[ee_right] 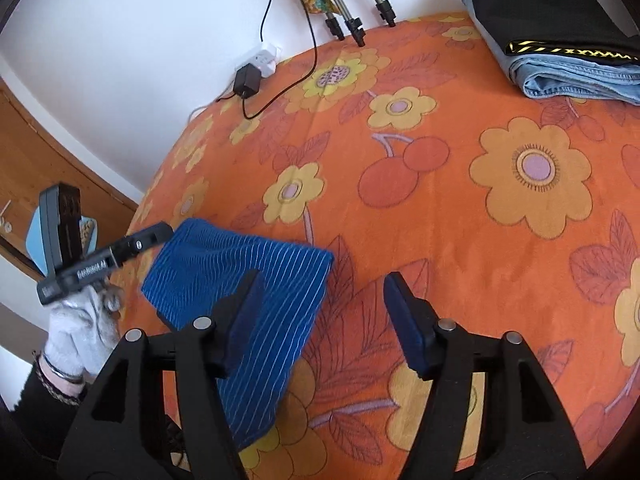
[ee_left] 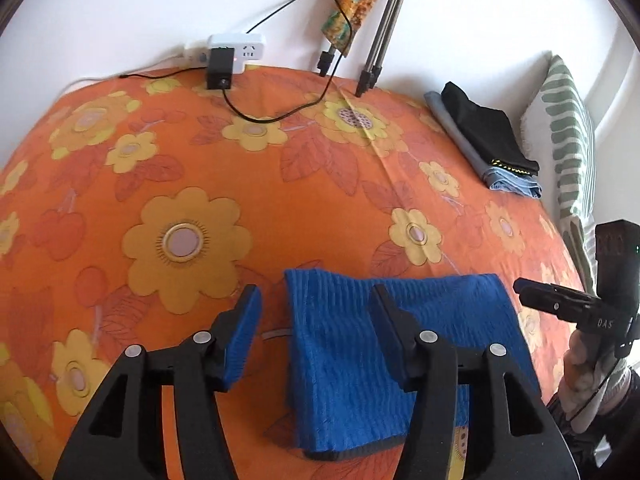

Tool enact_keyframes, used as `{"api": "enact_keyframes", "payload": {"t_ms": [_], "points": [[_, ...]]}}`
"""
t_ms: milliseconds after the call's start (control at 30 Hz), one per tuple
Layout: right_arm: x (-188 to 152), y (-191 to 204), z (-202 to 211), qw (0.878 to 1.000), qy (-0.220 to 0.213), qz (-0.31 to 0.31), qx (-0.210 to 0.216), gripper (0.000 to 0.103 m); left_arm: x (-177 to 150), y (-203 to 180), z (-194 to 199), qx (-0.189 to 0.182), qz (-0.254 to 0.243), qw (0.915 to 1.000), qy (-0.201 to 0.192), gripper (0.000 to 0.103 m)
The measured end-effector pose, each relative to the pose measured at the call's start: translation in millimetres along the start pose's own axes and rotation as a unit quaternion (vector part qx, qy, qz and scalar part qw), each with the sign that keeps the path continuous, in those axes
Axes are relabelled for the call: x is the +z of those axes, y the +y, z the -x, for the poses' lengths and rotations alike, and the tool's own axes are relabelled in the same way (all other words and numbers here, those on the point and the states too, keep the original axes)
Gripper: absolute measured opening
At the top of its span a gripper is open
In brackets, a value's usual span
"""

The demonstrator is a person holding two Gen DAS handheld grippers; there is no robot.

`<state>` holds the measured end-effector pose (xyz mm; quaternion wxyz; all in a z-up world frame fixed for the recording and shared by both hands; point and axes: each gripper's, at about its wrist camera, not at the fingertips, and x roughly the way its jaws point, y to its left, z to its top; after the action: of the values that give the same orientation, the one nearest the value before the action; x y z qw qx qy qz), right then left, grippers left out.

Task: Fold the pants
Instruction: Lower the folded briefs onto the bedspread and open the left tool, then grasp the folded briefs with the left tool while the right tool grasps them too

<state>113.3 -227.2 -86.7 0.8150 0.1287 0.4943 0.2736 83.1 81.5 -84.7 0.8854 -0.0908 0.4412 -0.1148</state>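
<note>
The blue ribbed pants (ee_left: 360, 352) lie folded into a compact rectangle on the orange flowered bedspread (ee_left: 240, 168), near its front edge. My left gripper (ee_left: 316, 308) is open and empty, hovering over the pants' left edge; its right finger is above the fabric. In the right wrist view the pants (ee_right: 256, 292) lie at lower left. My right gripper (ee_right: 324, 292) is open and empty, its left finger over the pants' right edge. The left gripper (ee_right: 160, 236) shows at the left of the right wrist view, the right gripper (ee_left: 524, 288) at the right of the left wrist view.
A stack of folded black and denim clothes (ee_left: 488, 140) lies at the far right of the bed (ee_right: 560, 28). A striped pillow (ee_left: 568, 132) stands beyond it. Tripod legs (ee_left: 372, 60), a power strip with adapter (ee_left: 224, 56) and a black cable (ee_left: 280, 116) are at the far edge.
</note>
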Motion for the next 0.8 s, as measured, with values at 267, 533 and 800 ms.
{"api": "enact_keyframes", "payload": {"t_ms": [267, 533, 800], "points": [[-19.9, 7.4, -11.7, 1.0, 0.024, 0.0, 0.01, 0.065, -17.6, 1.0, -7.7, -0.013, -0.001, 0.9994, 0.031, 0.055], [-28.8, 28.4, -17.6, 0.999, 0.007, 0.048, -0.016, 0.057, -29.1, -9.7, -17.2, 0.004, -0.03, 0.9989, 0.037, 0.055], [-35.8, 51.7, -28.6, 0.995, 0.005, 0.096, -0.029, 0.027, -34.7, -28.4, -21.8, 0.026, -0.076, 0.9966, 0.019, 0.038]]}}
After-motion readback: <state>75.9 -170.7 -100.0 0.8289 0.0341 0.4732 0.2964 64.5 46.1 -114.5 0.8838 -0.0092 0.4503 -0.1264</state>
